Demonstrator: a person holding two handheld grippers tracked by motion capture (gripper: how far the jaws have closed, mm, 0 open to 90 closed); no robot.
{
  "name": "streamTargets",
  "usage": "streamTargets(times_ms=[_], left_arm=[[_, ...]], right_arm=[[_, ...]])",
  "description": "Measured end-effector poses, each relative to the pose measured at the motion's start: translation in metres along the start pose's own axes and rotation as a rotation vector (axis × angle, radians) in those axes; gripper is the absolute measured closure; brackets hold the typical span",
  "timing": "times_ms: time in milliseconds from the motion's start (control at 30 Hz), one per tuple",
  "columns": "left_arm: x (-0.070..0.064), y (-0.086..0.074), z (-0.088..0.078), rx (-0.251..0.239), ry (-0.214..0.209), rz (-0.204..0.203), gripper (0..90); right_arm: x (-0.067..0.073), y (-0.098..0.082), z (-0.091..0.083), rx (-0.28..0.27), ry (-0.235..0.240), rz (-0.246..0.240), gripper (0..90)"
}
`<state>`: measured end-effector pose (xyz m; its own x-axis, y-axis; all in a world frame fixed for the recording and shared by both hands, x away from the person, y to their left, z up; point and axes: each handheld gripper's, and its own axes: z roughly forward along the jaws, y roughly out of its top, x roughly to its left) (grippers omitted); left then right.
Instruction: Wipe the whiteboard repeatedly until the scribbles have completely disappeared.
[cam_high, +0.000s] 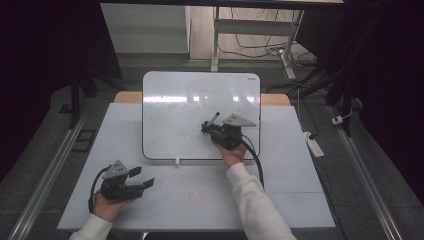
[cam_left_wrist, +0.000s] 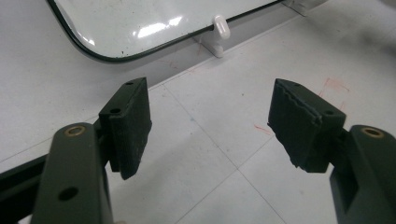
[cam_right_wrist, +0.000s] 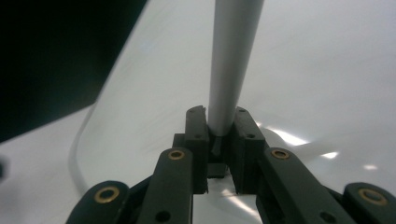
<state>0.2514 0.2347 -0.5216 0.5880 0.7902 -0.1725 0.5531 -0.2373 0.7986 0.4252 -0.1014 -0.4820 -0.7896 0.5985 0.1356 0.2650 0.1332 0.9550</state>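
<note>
- Marker (cam_right_wrist: 232, 65), grey-barrelled: standing between the pads of the right gripper (cam_right_wrist: 220, 135), clamped tight, rising up and away from the jaws; in the high view (cam_high: 214, 119) slanting up over the whiteboard.
- Right gripper (cam_high: 207, 128): hovering over the right half of the whiteboard (cam_high: 170, 115), gripping the marker.
- Whiteboard (cam_left_wrist: 140, 18): lying on the white table (cam_high: 200, 195), its near edge bearing a small white clip (cam_left_wrist: 222, 26).
- Left gripper (cam_left_wrist: 210, 126): resting near the table's front left corner (cam_high: 140, 181), jaws spread wide, nothing between the pads.
</note>
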Motion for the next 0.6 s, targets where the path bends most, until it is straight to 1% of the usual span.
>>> streamTargets(times_ms=[33, 67, 100, 133, 200, 233, 267, 300, 333, 367, 400, 433, 467, 500, 533, 600], left_arm=[[0.0, 0.0, 0.0, 0.0, 0.0, 0.002, 30.5], [-0.001, 0.0, -0.001, -0.003, 0.002, 0.002, 30.5], [-0.001, -0.001, -0.002, -0.005, 0.002, 0.002, 30.6], [-0.001, -0.001, -0.002, -0.007, 0.001, 0.001, 30.6], [-0.001, -0.001, -0.003, -0.011, 0.002, 0.0, 30.6], [0.0, -0.001, -0.003, -0.011, 0.001, 0.0, 30.6], [0.0, 0.0, -0.002, -0.009, 0.001, -0.001, 30.6], [0.0, 0.0, -0.001, -0.005, -0.001, 0.001, 30.6], [0.0, 0.0, 0.0, -0.001, -0.001, 0.002, 30.6], [0.0, 0.0, 0.0, 0.0, -0.002, 0.003, 30.6], [0.0, 0.0, 0.0, 0.0, -0.002, 0.004, 30.6], [-0.001, 0.0, 0.0, -0.002, 0.0, 0.005, 30.6], [-0.001, 0.0, -0.001, -0.004, 0.002, 0.004, 30.6], [-0.001, -0.001, -0.002, -0.007, 0.003, 0.003, 30.6], [-0.001, -0.001, -0.003, -0.009, 0.003, 0.002, 30.6], [-0.001, -0.001, -0.003, -0.01, 0.002, 0.002, 30.6]], right_arm=[[0.007, -0.003, 0.005, 0.021, 0.021, -0.027, 79.1], [0.011, -0.004, 0.008, 0.028, 0.02, -0.058, 79.1], [0.012, -0.002, 0.009, 0.029, 0.012, -0.069, 79.1], [0.009, 0.001, 0.008, 0.009, 0.001, -0.057, 79.0], [-0.001, 0.007, 0.004, -0.036, -0.038, -0.015, 79.1], [-0.005, 0.009, 0.002, -0.049, -0.053, -0.001, 79.1], [-0.007, 0.01, 0.002, -0.055, -0.055, 0.009, 79.1], [-0.005, 0.009, 0.003, -0.059, -0.055, 0.01, 79.1], [-0.001, 0.007, 0.005, -0.049, -0.041, 0.002, 79.1], [0.003, 0.005, 0.009, -0.034, -0.018, -0.005, 79.1], [0.007, 0.002, 0.012, -0.02, 0.0, -0.017, 79.1], [0.01, 0.001, 0.013, -0.008, 0.006, -0.038, 79.1], [0.01, 0.001, 0.012, 0.001, 0.003, -0.055, 79.1], [0.007, 0.002, 0.01, -0.001, 0.0, -0.052, 79.0], [0.002, 0.004, 0.005, -0.013, -0.017, -0.038, 79.1], [-0.011, 0.009, -0.006, -0.051, -0.068, -0.001, 79.1]])
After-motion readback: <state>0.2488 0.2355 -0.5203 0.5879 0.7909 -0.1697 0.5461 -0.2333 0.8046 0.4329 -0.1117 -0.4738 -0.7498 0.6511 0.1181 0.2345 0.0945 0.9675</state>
